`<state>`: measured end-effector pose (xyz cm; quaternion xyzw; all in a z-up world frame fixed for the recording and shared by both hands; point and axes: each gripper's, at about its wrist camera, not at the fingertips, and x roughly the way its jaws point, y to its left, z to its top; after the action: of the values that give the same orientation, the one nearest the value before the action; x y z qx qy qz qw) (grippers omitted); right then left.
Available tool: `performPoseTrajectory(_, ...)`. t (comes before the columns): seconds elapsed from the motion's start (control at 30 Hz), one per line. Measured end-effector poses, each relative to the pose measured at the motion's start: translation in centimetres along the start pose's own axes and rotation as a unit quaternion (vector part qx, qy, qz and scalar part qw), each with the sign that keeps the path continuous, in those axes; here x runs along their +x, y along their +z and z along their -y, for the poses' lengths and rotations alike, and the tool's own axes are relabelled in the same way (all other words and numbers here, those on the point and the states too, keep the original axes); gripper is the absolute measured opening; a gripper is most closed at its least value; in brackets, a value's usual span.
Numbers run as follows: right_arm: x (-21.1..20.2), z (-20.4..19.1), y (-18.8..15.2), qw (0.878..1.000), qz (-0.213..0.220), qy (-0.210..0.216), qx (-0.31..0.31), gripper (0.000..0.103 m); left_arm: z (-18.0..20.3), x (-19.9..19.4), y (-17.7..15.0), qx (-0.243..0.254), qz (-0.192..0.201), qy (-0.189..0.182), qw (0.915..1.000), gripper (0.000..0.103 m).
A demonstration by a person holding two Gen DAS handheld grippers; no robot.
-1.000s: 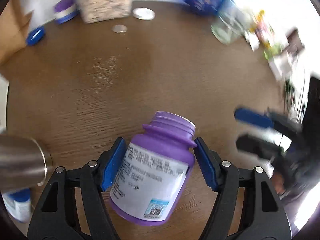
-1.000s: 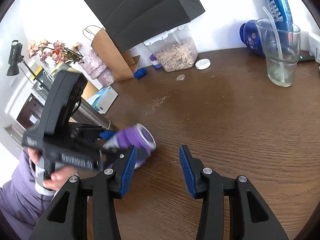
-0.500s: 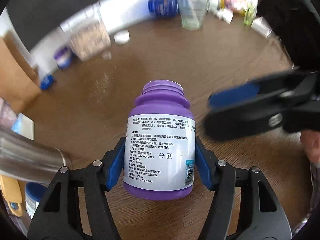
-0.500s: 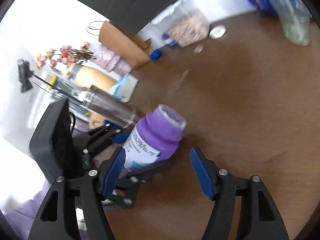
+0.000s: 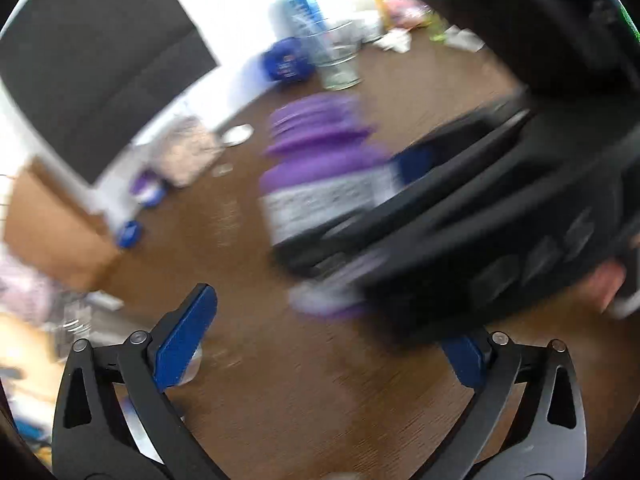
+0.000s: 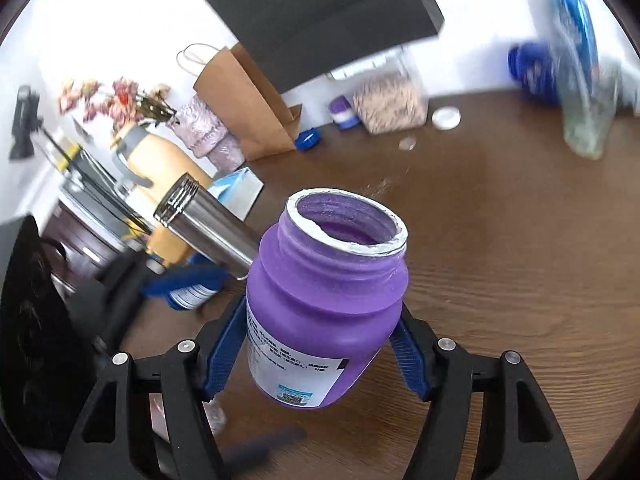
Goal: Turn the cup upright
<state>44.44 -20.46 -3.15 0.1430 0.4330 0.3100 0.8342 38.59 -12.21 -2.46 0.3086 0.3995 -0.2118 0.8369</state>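
A purple jar (image 6: pixel 324 312) with a white label, its open mouth up and slightly tilted, is held just above the brown wooden table (image 6: pixel 500 240). My right gripper (image 6: pixel 320 340) is shut on the jar's lower body, blue pads on both sides. In the left wrist view the jar (image 5: pixel 320 184) appears blurred, with the black right gripper (image 5: pixel 480 220) clamped on it from the right. My left gripper (image 5: pixel 328 328) stands open and holds nothing, drawn back from the jar.
A steel flask (image 6: pixel 208 228) lies left of the jar. At the back stand a paper bag (image 6: pixel 248 108), a clear container of grain (image 6: pixel 388 102), a white lid (image 6: pixel 446 117), a blue lid (image 6: pixel 307 139) and a glass (image 6: pixel 588 112).
The jar passed from my left gripper to my right one. The left gripper opened and pulled back; the right gripper closed on the jar, now mouth up.
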Motion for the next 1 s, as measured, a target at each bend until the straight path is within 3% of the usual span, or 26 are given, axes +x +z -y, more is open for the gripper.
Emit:
performPoseTrajectory(0.1, -0.6, -1.6, -1.0, 0.995, 0.009, -0.072, -0.064, 0.072, -2.1, -1.3, -1.9, -0.023, -0.010, 0.006, 0.9997, 0.103)
performPoseTrajectory(0.2, 0.3, -4.1, -2.8, 0.982, 0.010, -0.127, -0.141, 0.072, -4.5, -2.6, -4.0, -0.092, -0.010, 0.016, 0.9956, 0.103)
performPoseTrajectory(0.3, 2.2, -6.1, -5.0, 0.952, 0.015, -0.209, -0.223, 0.072, -7.1, -3.1, -6.2, -0.199, -0.022, 0.000, 0.9798, 0.103)
performPoseTrajectory(0.37, 3.2, -5.6, -5.6, 0.946, 0.012, -0.230, -0.228, 0.072, -7.9, -3.3, -7.5, -0.262, -0.036, 0.009, 0.9643, 0.103)
performPoseTrajectory(0.43, 3.9, -5.1, -6.0, 0.944, 0.007, -0.243, -0.221, 0.072, -8.0, -3.6, -8.4, -0.302, -0.023, 0.009, 0.9531, 0.103)
performPoseTrajectory(0.63, 3.0, -5.6, -6.7, 0.951, 0.004, -0.229, -0.205, 0.072, -7.0, -4.9, -9.5, -0.318, 0.011, 0.021, 0.9478, 0.103)
performPoseTrajectory(0.7, 1.2, -6.5, -6.9, 0.954, 0.009, -0.225, -0.199, 0.081, -6.8, -6.0, -9.7, -0.325, 0.024, 0.016, 0.9454, 0.103)
performPoseTrajectory(1.0, -9.2, -9.7, -9.7, 0.961, 0.050, -0.228, -0.152, 0.081, -1.5, -13.5, -11.7, -0.315, 0.075, 0.066, 0.9439, 0.103)
